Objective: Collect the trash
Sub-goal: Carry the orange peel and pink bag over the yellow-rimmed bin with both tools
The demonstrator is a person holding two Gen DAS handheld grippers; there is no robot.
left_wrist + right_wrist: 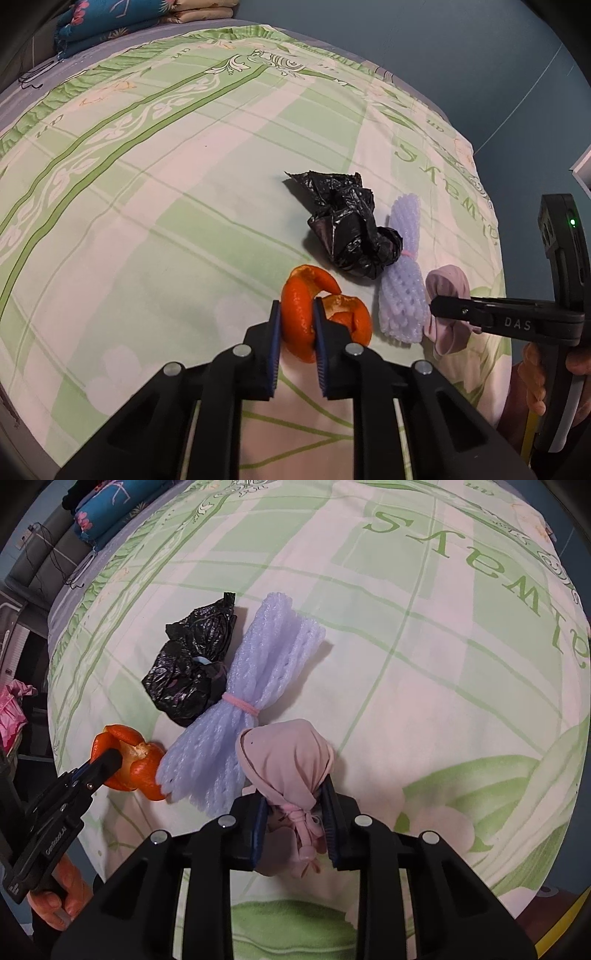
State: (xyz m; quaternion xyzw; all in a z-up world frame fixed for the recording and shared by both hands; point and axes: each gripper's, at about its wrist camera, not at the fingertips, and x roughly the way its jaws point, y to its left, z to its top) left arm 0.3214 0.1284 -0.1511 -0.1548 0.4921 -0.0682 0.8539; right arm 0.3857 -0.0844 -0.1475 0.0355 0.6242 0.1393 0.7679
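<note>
Now my left tongs [295,325] are pinched tight on the orange peel [301,314], low in the centre of the left wrist view, on the green-and-cream bedsheet [166,184]. My right tongs [295,823] are clamped on the knotted neck of the pink cloth bundle [284,757], low in the middle of the right wrist view (its round end bulges beyond the pads). Between the two lies the lavender foam net [251,701], tied with a pink band [240,704], touching the crumpled black bag [192,668] above and left of it.
</note>
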